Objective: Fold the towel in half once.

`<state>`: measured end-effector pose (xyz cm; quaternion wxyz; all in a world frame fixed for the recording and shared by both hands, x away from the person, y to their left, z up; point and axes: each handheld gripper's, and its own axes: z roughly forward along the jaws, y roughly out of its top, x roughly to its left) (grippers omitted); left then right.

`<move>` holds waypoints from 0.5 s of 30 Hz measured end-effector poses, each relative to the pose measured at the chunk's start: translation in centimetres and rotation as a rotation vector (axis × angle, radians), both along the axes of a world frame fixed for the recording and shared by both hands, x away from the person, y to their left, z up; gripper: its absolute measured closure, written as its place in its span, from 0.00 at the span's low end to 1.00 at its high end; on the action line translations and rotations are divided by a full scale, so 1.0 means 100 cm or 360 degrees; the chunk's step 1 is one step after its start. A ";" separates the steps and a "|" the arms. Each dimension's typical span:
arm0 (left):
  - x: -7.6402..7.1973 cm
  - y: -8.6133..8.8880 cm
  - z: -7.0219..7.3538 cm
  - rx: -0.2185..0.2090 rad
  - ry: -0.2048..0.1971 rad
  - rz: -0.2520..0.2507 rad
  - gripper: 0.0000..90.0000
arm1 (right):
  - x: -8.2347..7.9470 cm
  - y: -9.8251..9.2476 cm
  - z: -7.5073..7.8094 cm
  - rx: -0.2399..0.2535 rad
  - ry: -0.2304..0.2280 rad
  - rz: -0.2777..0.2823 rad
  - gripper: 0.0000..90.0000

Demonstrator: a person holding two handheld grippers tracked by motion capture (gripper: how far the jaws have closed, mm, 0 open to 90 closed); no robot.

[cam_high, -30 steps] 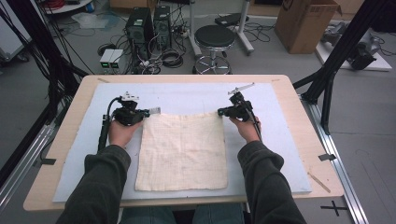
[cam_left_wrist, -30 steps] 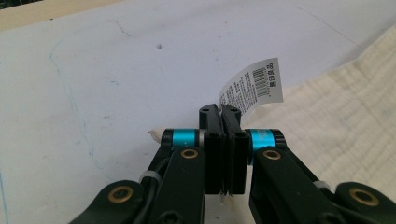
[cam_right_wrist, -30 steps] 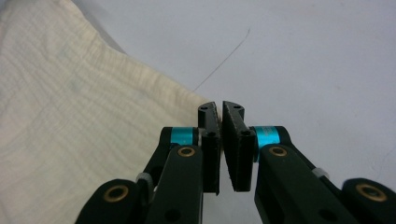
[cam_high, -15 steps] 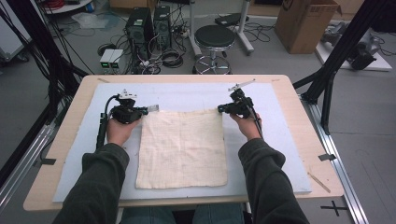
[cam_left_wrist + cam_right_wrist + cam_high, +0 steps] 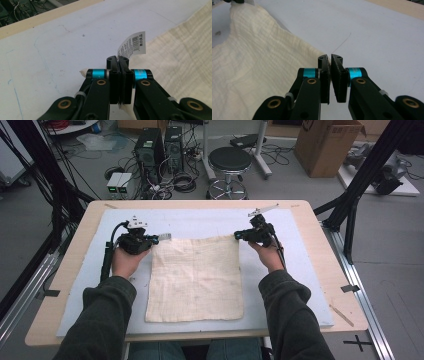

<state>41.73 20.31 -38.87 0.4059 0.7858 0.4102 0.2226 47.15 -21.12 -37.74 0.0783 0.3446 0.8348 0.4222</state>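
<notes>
Since the earlier frames: little change. Both hands sit at the cloth's far corners as before; the cloth (image 5: pixel 196 279) lies flat, same place.

Cloth: cream, centre of the high view, on the pale mat (image 5: pixel 200 222) over the tabletop (image 5: pixel 320 245).

Left gripper (image 5: pixel 161 238): jaws pressed together, pinching the cloth's upper-left corner. In the left gripper view the jaws meet at (image 5: pixel 117 60) with fabric caught between them and a white barcode tag (image 5: pixel 132 46) sticking up just past the tips.

Right gripper (image 5: pixel 239 236): jaws nearly together at the upper-right corner. In the right gripper view (image 5: pixel 329 58) the cloth edge (image 5: pixel 262 65) runs to the tips; a thin gap shows lower down. It looks pinched on the corner, thinly.

Step in hand, judged: lift the far edge and fold it toward you.
- You should check the right pinch before lifting; it may slip.
- Raise both corners together, level, keeping the edge taut.
- Carry them toward the bottom of the high view and lay corner on corner.
- Watch that the tag does not fold under.
</notes>
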 end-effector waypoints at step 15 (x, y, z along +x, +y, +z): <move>-0.028 -0.002 -0.003 0.0110 -0.0075 -0.0086 0.98 | -0.018 0.002 0.006 0.0022 -0.0022 0.0097 0.95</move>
